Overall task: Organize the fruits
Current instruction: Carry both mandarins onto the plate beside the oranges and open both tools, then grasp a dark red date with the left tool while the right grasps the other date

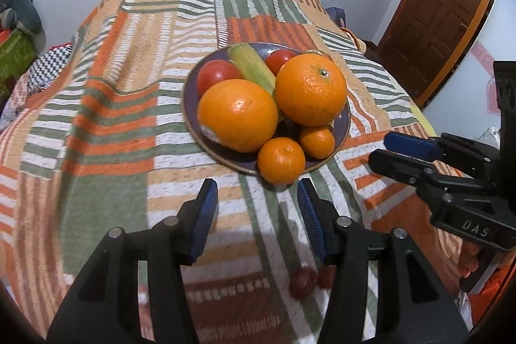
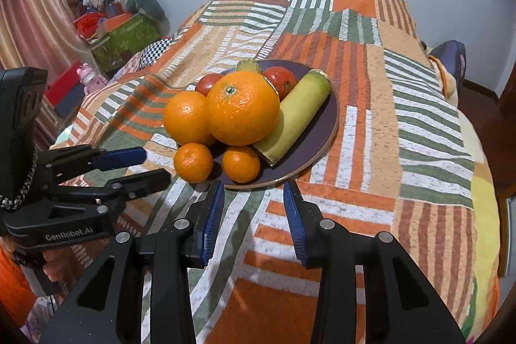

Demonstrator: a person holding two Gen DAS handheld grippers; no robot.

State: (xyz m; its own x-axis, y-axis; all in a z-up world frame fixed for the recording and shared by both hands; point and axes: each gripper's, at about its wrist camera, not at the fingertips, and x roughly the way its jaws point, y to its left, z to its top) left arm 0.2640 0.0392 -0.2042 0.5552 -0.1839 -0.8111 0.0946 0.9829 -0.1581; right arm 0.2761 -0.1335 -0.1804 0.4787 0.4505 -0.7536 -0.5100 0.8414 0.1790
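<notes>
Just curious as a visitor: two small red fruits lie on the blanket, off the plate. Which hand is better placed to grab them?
Probably the left. The small red fruits lie just beneath the open left gripper, beside its finger. The right gripper, also open, does not see them.

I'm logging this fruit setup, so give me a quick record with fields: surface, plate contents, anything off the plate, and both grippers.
surface: striped blanket
plate: purple, fruit piled on it
big oranges: two
small oranges: two, at the near rim
tomatoes: two, at the back
banana: yellow-green, beside the oranges
off the plate: two small reddish fruits on the blanket under the left gripper, blurred
left gripper: open, empty, short of the plate
right gripper: open, empty, short of the plate
</notes>
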